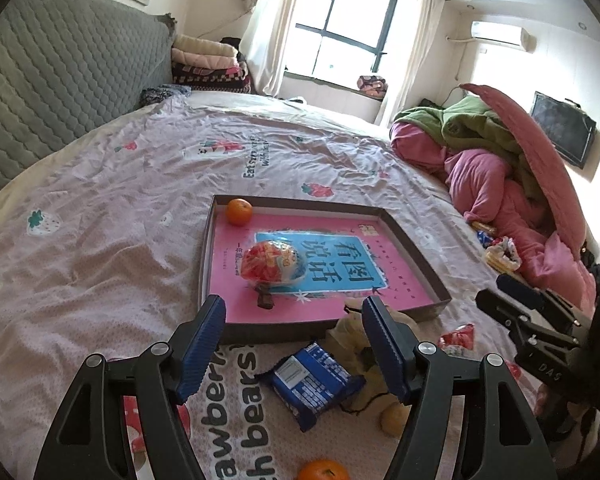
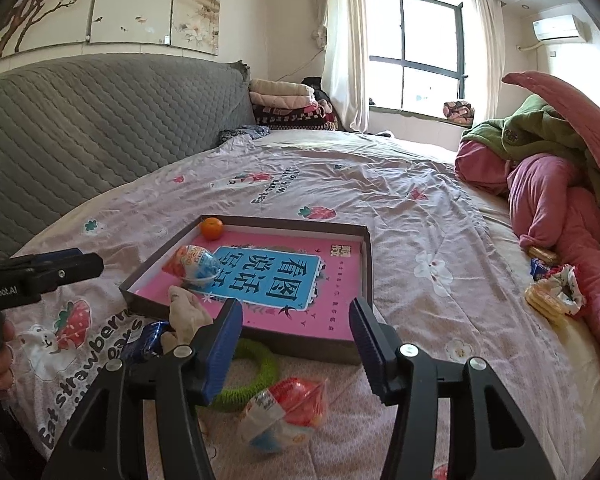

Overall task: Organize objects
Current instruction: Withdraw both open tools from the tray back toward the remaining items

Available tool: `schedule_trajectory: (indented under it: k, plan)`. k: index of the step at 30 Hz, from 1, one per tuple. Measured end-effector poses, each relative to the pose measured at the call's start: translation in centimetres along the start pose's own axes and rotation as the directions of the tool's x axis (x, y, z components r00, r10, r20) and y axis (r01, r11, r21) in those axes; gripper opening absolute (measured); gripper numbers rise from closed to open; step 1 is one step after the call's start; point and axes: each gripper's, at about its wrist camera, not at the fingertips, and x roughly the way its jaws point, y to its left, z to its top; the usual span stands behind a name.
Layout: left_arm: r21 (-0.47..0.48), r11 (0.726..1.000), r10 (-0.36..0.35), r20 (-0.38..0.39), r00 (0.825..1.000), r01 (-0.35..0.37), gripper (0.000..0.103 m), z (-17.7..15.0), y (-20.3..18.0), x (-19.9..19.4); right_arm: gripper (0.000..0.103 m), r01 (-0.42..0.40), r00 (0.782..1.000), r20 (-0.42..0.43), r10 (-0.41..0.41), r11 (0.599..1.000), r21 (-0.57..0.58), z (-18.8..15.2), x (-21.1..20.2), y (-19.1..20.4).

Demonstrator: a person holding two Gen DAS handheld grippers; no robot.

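Note:
A shallow box with a pink and blue printed floor lies on the bed. In it are an orange at the far corner and a red-and-white snack packet. My left gripper is open and empty, above a blue snack packet in front of the box. My right gripper is open and empty, above a green knitted ring and a second snack packet. A beige cloth toy leans on the box's near wall.
A second orange lies near the bed's front. More snack packets lie at the right by a heap of pink and green quilts. A grey quilted headboard runs along the left.

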Motion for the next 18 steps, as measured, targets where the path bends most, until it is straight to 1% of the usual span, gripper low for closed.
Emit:
schedule_trajectory:
  k: [12, 18]
  plan:
    - [0.018, 1.000, -0.003, 0.009, 1.000, 0.003, 0.072, -0.8, -1.5, -2.2, 0.056, 0.002, 1.000, -0.008, -0.002, 1.000, -0.001, -0.6, -1.9, 1.2]
    - [0.025, 1.000, 0.001, 0.019, 1.000, -0.002, 0.074, -1.0, -2.0, -3.4, 0.056, -0.001, 1.000, -0.009, 0.001, 1.000, 0.001, -0.9, -2.7, 1.7]
